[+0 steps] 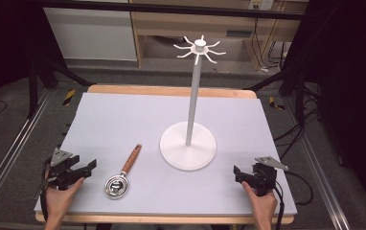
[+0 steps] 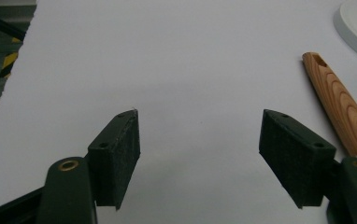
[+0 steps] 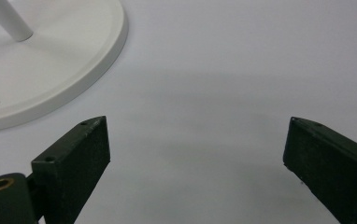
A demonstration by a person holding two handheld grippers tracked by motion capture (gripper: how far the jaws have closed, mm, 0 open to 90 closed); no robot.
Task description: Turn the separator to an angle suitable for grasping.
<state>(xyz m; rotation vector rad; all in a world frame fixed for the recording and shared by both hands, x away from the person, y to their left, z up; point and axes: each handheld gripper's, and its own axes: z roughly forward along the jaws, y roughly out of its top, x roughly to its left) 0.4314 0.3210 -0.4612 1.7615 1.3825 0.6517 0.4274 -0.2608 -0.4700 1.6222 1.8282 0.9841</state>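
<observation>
A white stand (image 1: 188,143) with a tall pole and a crown of hooks (image 1: 200,46) rises from a round base near the table's middle. A small metal strainer (image 1: 116,186) with a wooden handle (image 1: 131,159) lies flat on the grey mat, front left of the base. My left gripper (image 1: 89,171) rests at the front left corner, open, with nothing between its jaws; the wooden handle (image 2: 339,100) lies just right of its right jaw. My right gripper (image 1: 237,174) sits at the front right, open and empty, with the base (image 3: 74,70) ahead to its left.
The grey mat (image 1: 123,120) covers a wooden table (image 1: 171,90). Metal rails (image 1: 8,153) run along both sides on the floor. A wooden cabinet (image 1: 190,28) and cables (image 1: 296,129) lie beyond the table.
</observation>
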